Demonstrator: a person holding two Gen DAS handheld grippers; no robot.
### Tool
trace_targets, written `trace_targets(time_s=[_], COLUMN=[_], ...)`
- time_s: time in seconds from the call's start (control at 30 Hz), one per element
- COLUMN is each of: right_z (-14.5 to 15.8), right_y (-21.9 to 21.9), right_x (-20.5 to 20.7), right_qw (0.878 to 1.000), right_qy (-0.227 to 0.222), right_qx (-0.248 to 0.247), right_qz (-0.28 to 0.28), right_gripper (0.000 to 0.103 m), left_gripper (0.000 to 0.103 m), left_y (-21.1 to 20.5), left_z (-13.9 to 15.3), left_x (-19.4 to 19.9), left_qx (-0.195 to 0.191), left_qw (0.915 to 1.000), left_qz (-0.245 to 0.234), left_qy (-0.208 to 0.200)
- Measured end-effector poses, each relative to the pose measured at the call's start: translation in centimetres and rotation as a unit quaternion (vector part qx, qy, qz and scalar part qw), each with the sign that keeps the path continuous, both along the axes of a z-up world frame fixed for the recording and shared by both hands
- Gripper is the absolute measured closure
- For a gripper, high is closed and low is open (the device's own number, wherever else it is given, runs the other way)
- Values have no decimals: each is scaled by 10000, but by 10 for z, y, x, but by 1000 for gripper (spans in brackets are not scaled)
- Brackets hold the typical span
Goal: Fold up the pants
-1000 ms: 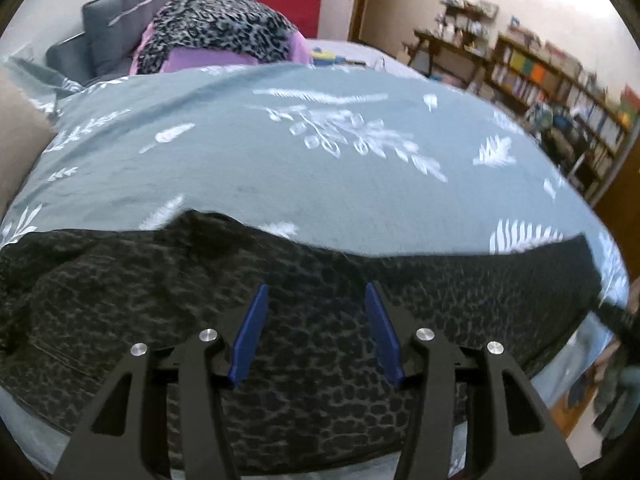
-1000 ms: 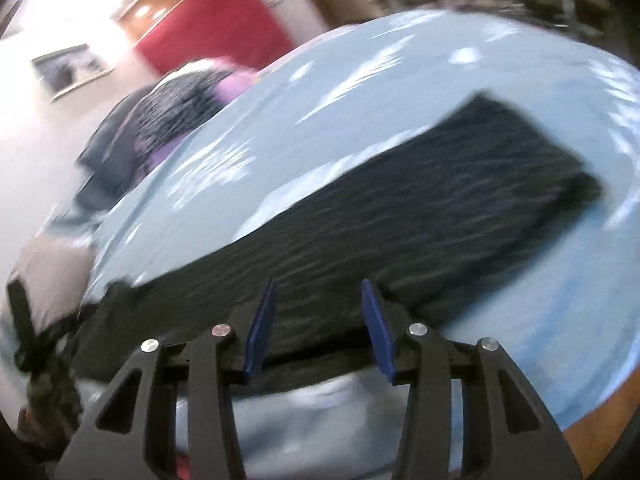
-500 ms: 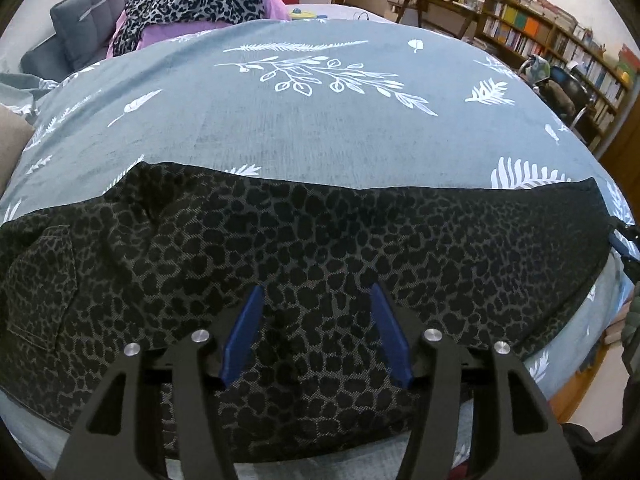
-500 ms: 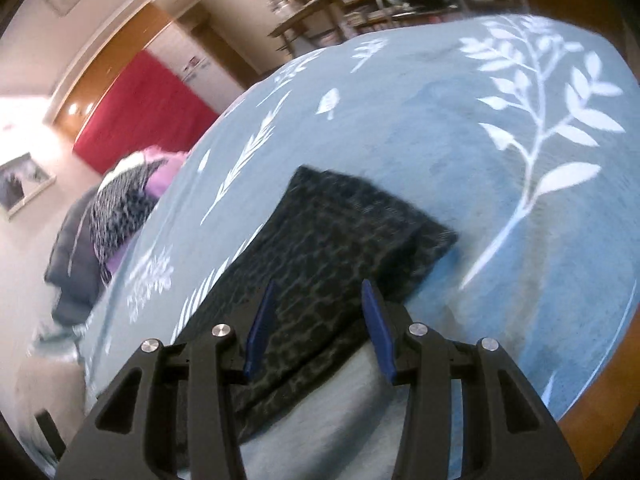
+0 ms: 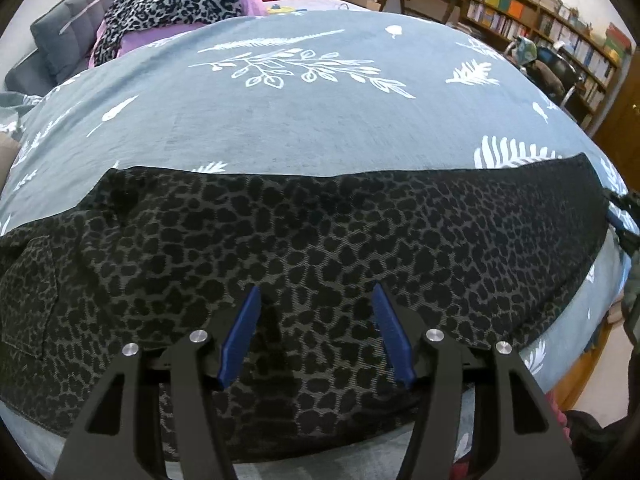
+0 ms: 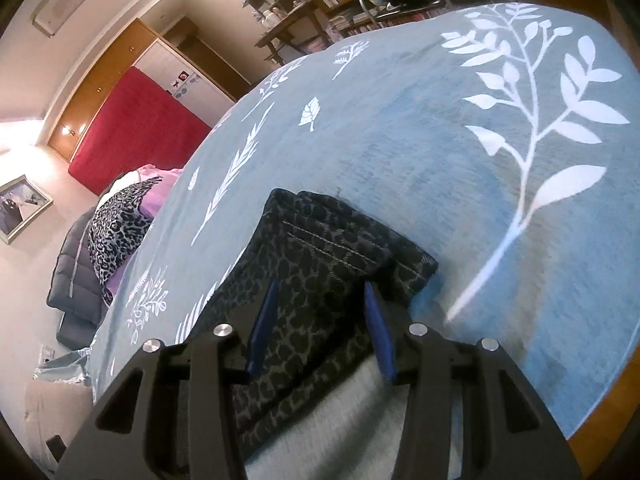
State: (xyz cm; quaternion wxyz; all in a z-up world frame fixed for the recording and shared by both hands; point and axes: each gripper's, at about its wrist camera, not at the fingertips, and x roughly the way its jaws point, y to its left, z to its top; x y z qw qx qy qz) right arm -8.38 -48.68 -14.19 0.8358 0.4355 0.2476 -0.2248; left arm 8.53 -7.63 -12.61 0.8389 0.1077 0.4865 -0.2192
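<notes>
Dark leopard-print pants (image 5: 320, 240) lie flat lengthwise across the near side of a grey-blue bedspread (image 5: 300, 112) with white leaf prints. My left gripper (image 5: 316, 320) is open, its blue pads low over the middle of the pants near the front edge. My right gripper (image 6: 320, 312) is open, straddling the hem end of the pants (image 6: 332, 240) at the leg's far right end. The right gripper's tip shows at the right edge of the left wrist view (image 5: 622, 220).
A leopard-print blanket over pink cloth (image 5: 172, 0) and grey cushions (image 5: 56, 36) lie at the bed's head. Bookshelves (image 5: 552, 20), a desk and a chair (image 5: 548, 68) stand to the right. A wooden bed edge (image 6: 608, 412) runs beside the right gripper.
My left gripper has moved closer over the pants. My right gripper has swung to the hem end of the leg and come down onto it.
</notes>
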Motion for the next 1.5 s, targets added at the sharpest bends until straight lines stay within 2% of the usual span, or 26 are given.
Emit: trace_targets(time_s=[0.03,0.07,0.3,0.37,0.47,0.53,0.6,0.7,0.73,0.77,0.83,0.97,1.13,1.23,1.4,1.5], right_z=[2,4,42,39,16,8,4,11,15,18,22,22,2,-2,-7,-19], right_y=[0,2,12,12,10,8,8,13,14,14,12,5,9,11,-4,-16], right_x=[1,-1,-17,-19,-9,-13,-16,-16,-16,-16,-21,-31,-30,-28,-31,-33], right_qw=[10000,9997,9959,9950,9936,9944,9950,9939,9939,9943,9944,9947,9981,9984,9987,9973], right_qy=[55,176,226,380,792,804,780,767,723,656,599,618,524,470,124,-245], right_qx=[-78,-189,-871,-925,-787,-678,-626,-786,-818,-840,-871,-758,-250,-223,-132,183], right_qz=[2,-18,-61,-4,153,80,41,114,121,82,-74,-323,-190,-198,-468,-666], right_gripper=[85,96,98,98,98,98,96,86,75,57,46,46,46,46,46,46], left_gripper=[44,44,44,44,44,41,40,40,40,40,40,40,40,40,39,39], left_y=[-1,-3,-22,-26,-33,-33,-29,-28,-28,-29,-30,-31,-30,-35,-64,-89], left_z=[0,0,4,3,-4,-8,-12,-13,-12,-12,-14,-17,-16,-8,11,15], left_x=[0,-1,-9,-13,-18,-19,-19,-21,-22,-22,-24,-36,-38,-32,-34,-35], left_qx=[8,18,99,113,212,246,200,216,234,244,267,307,273,104,-134,-172], left_qw=[10000,10000,9989,9982,9971,9970,9972,9970,9968,9967,9961,9947,9943,9948,9905,9863], left_qz=[-17,-45,-449,-572,-732,-733,-718,-738,-759,-781,-839,-975,-1027,-1007,-1359,-1616], left_qy=[-3,-8,-95,-104,-71,-61,1,-3,-11,-11,1,-51,-46,62,-141,-277])
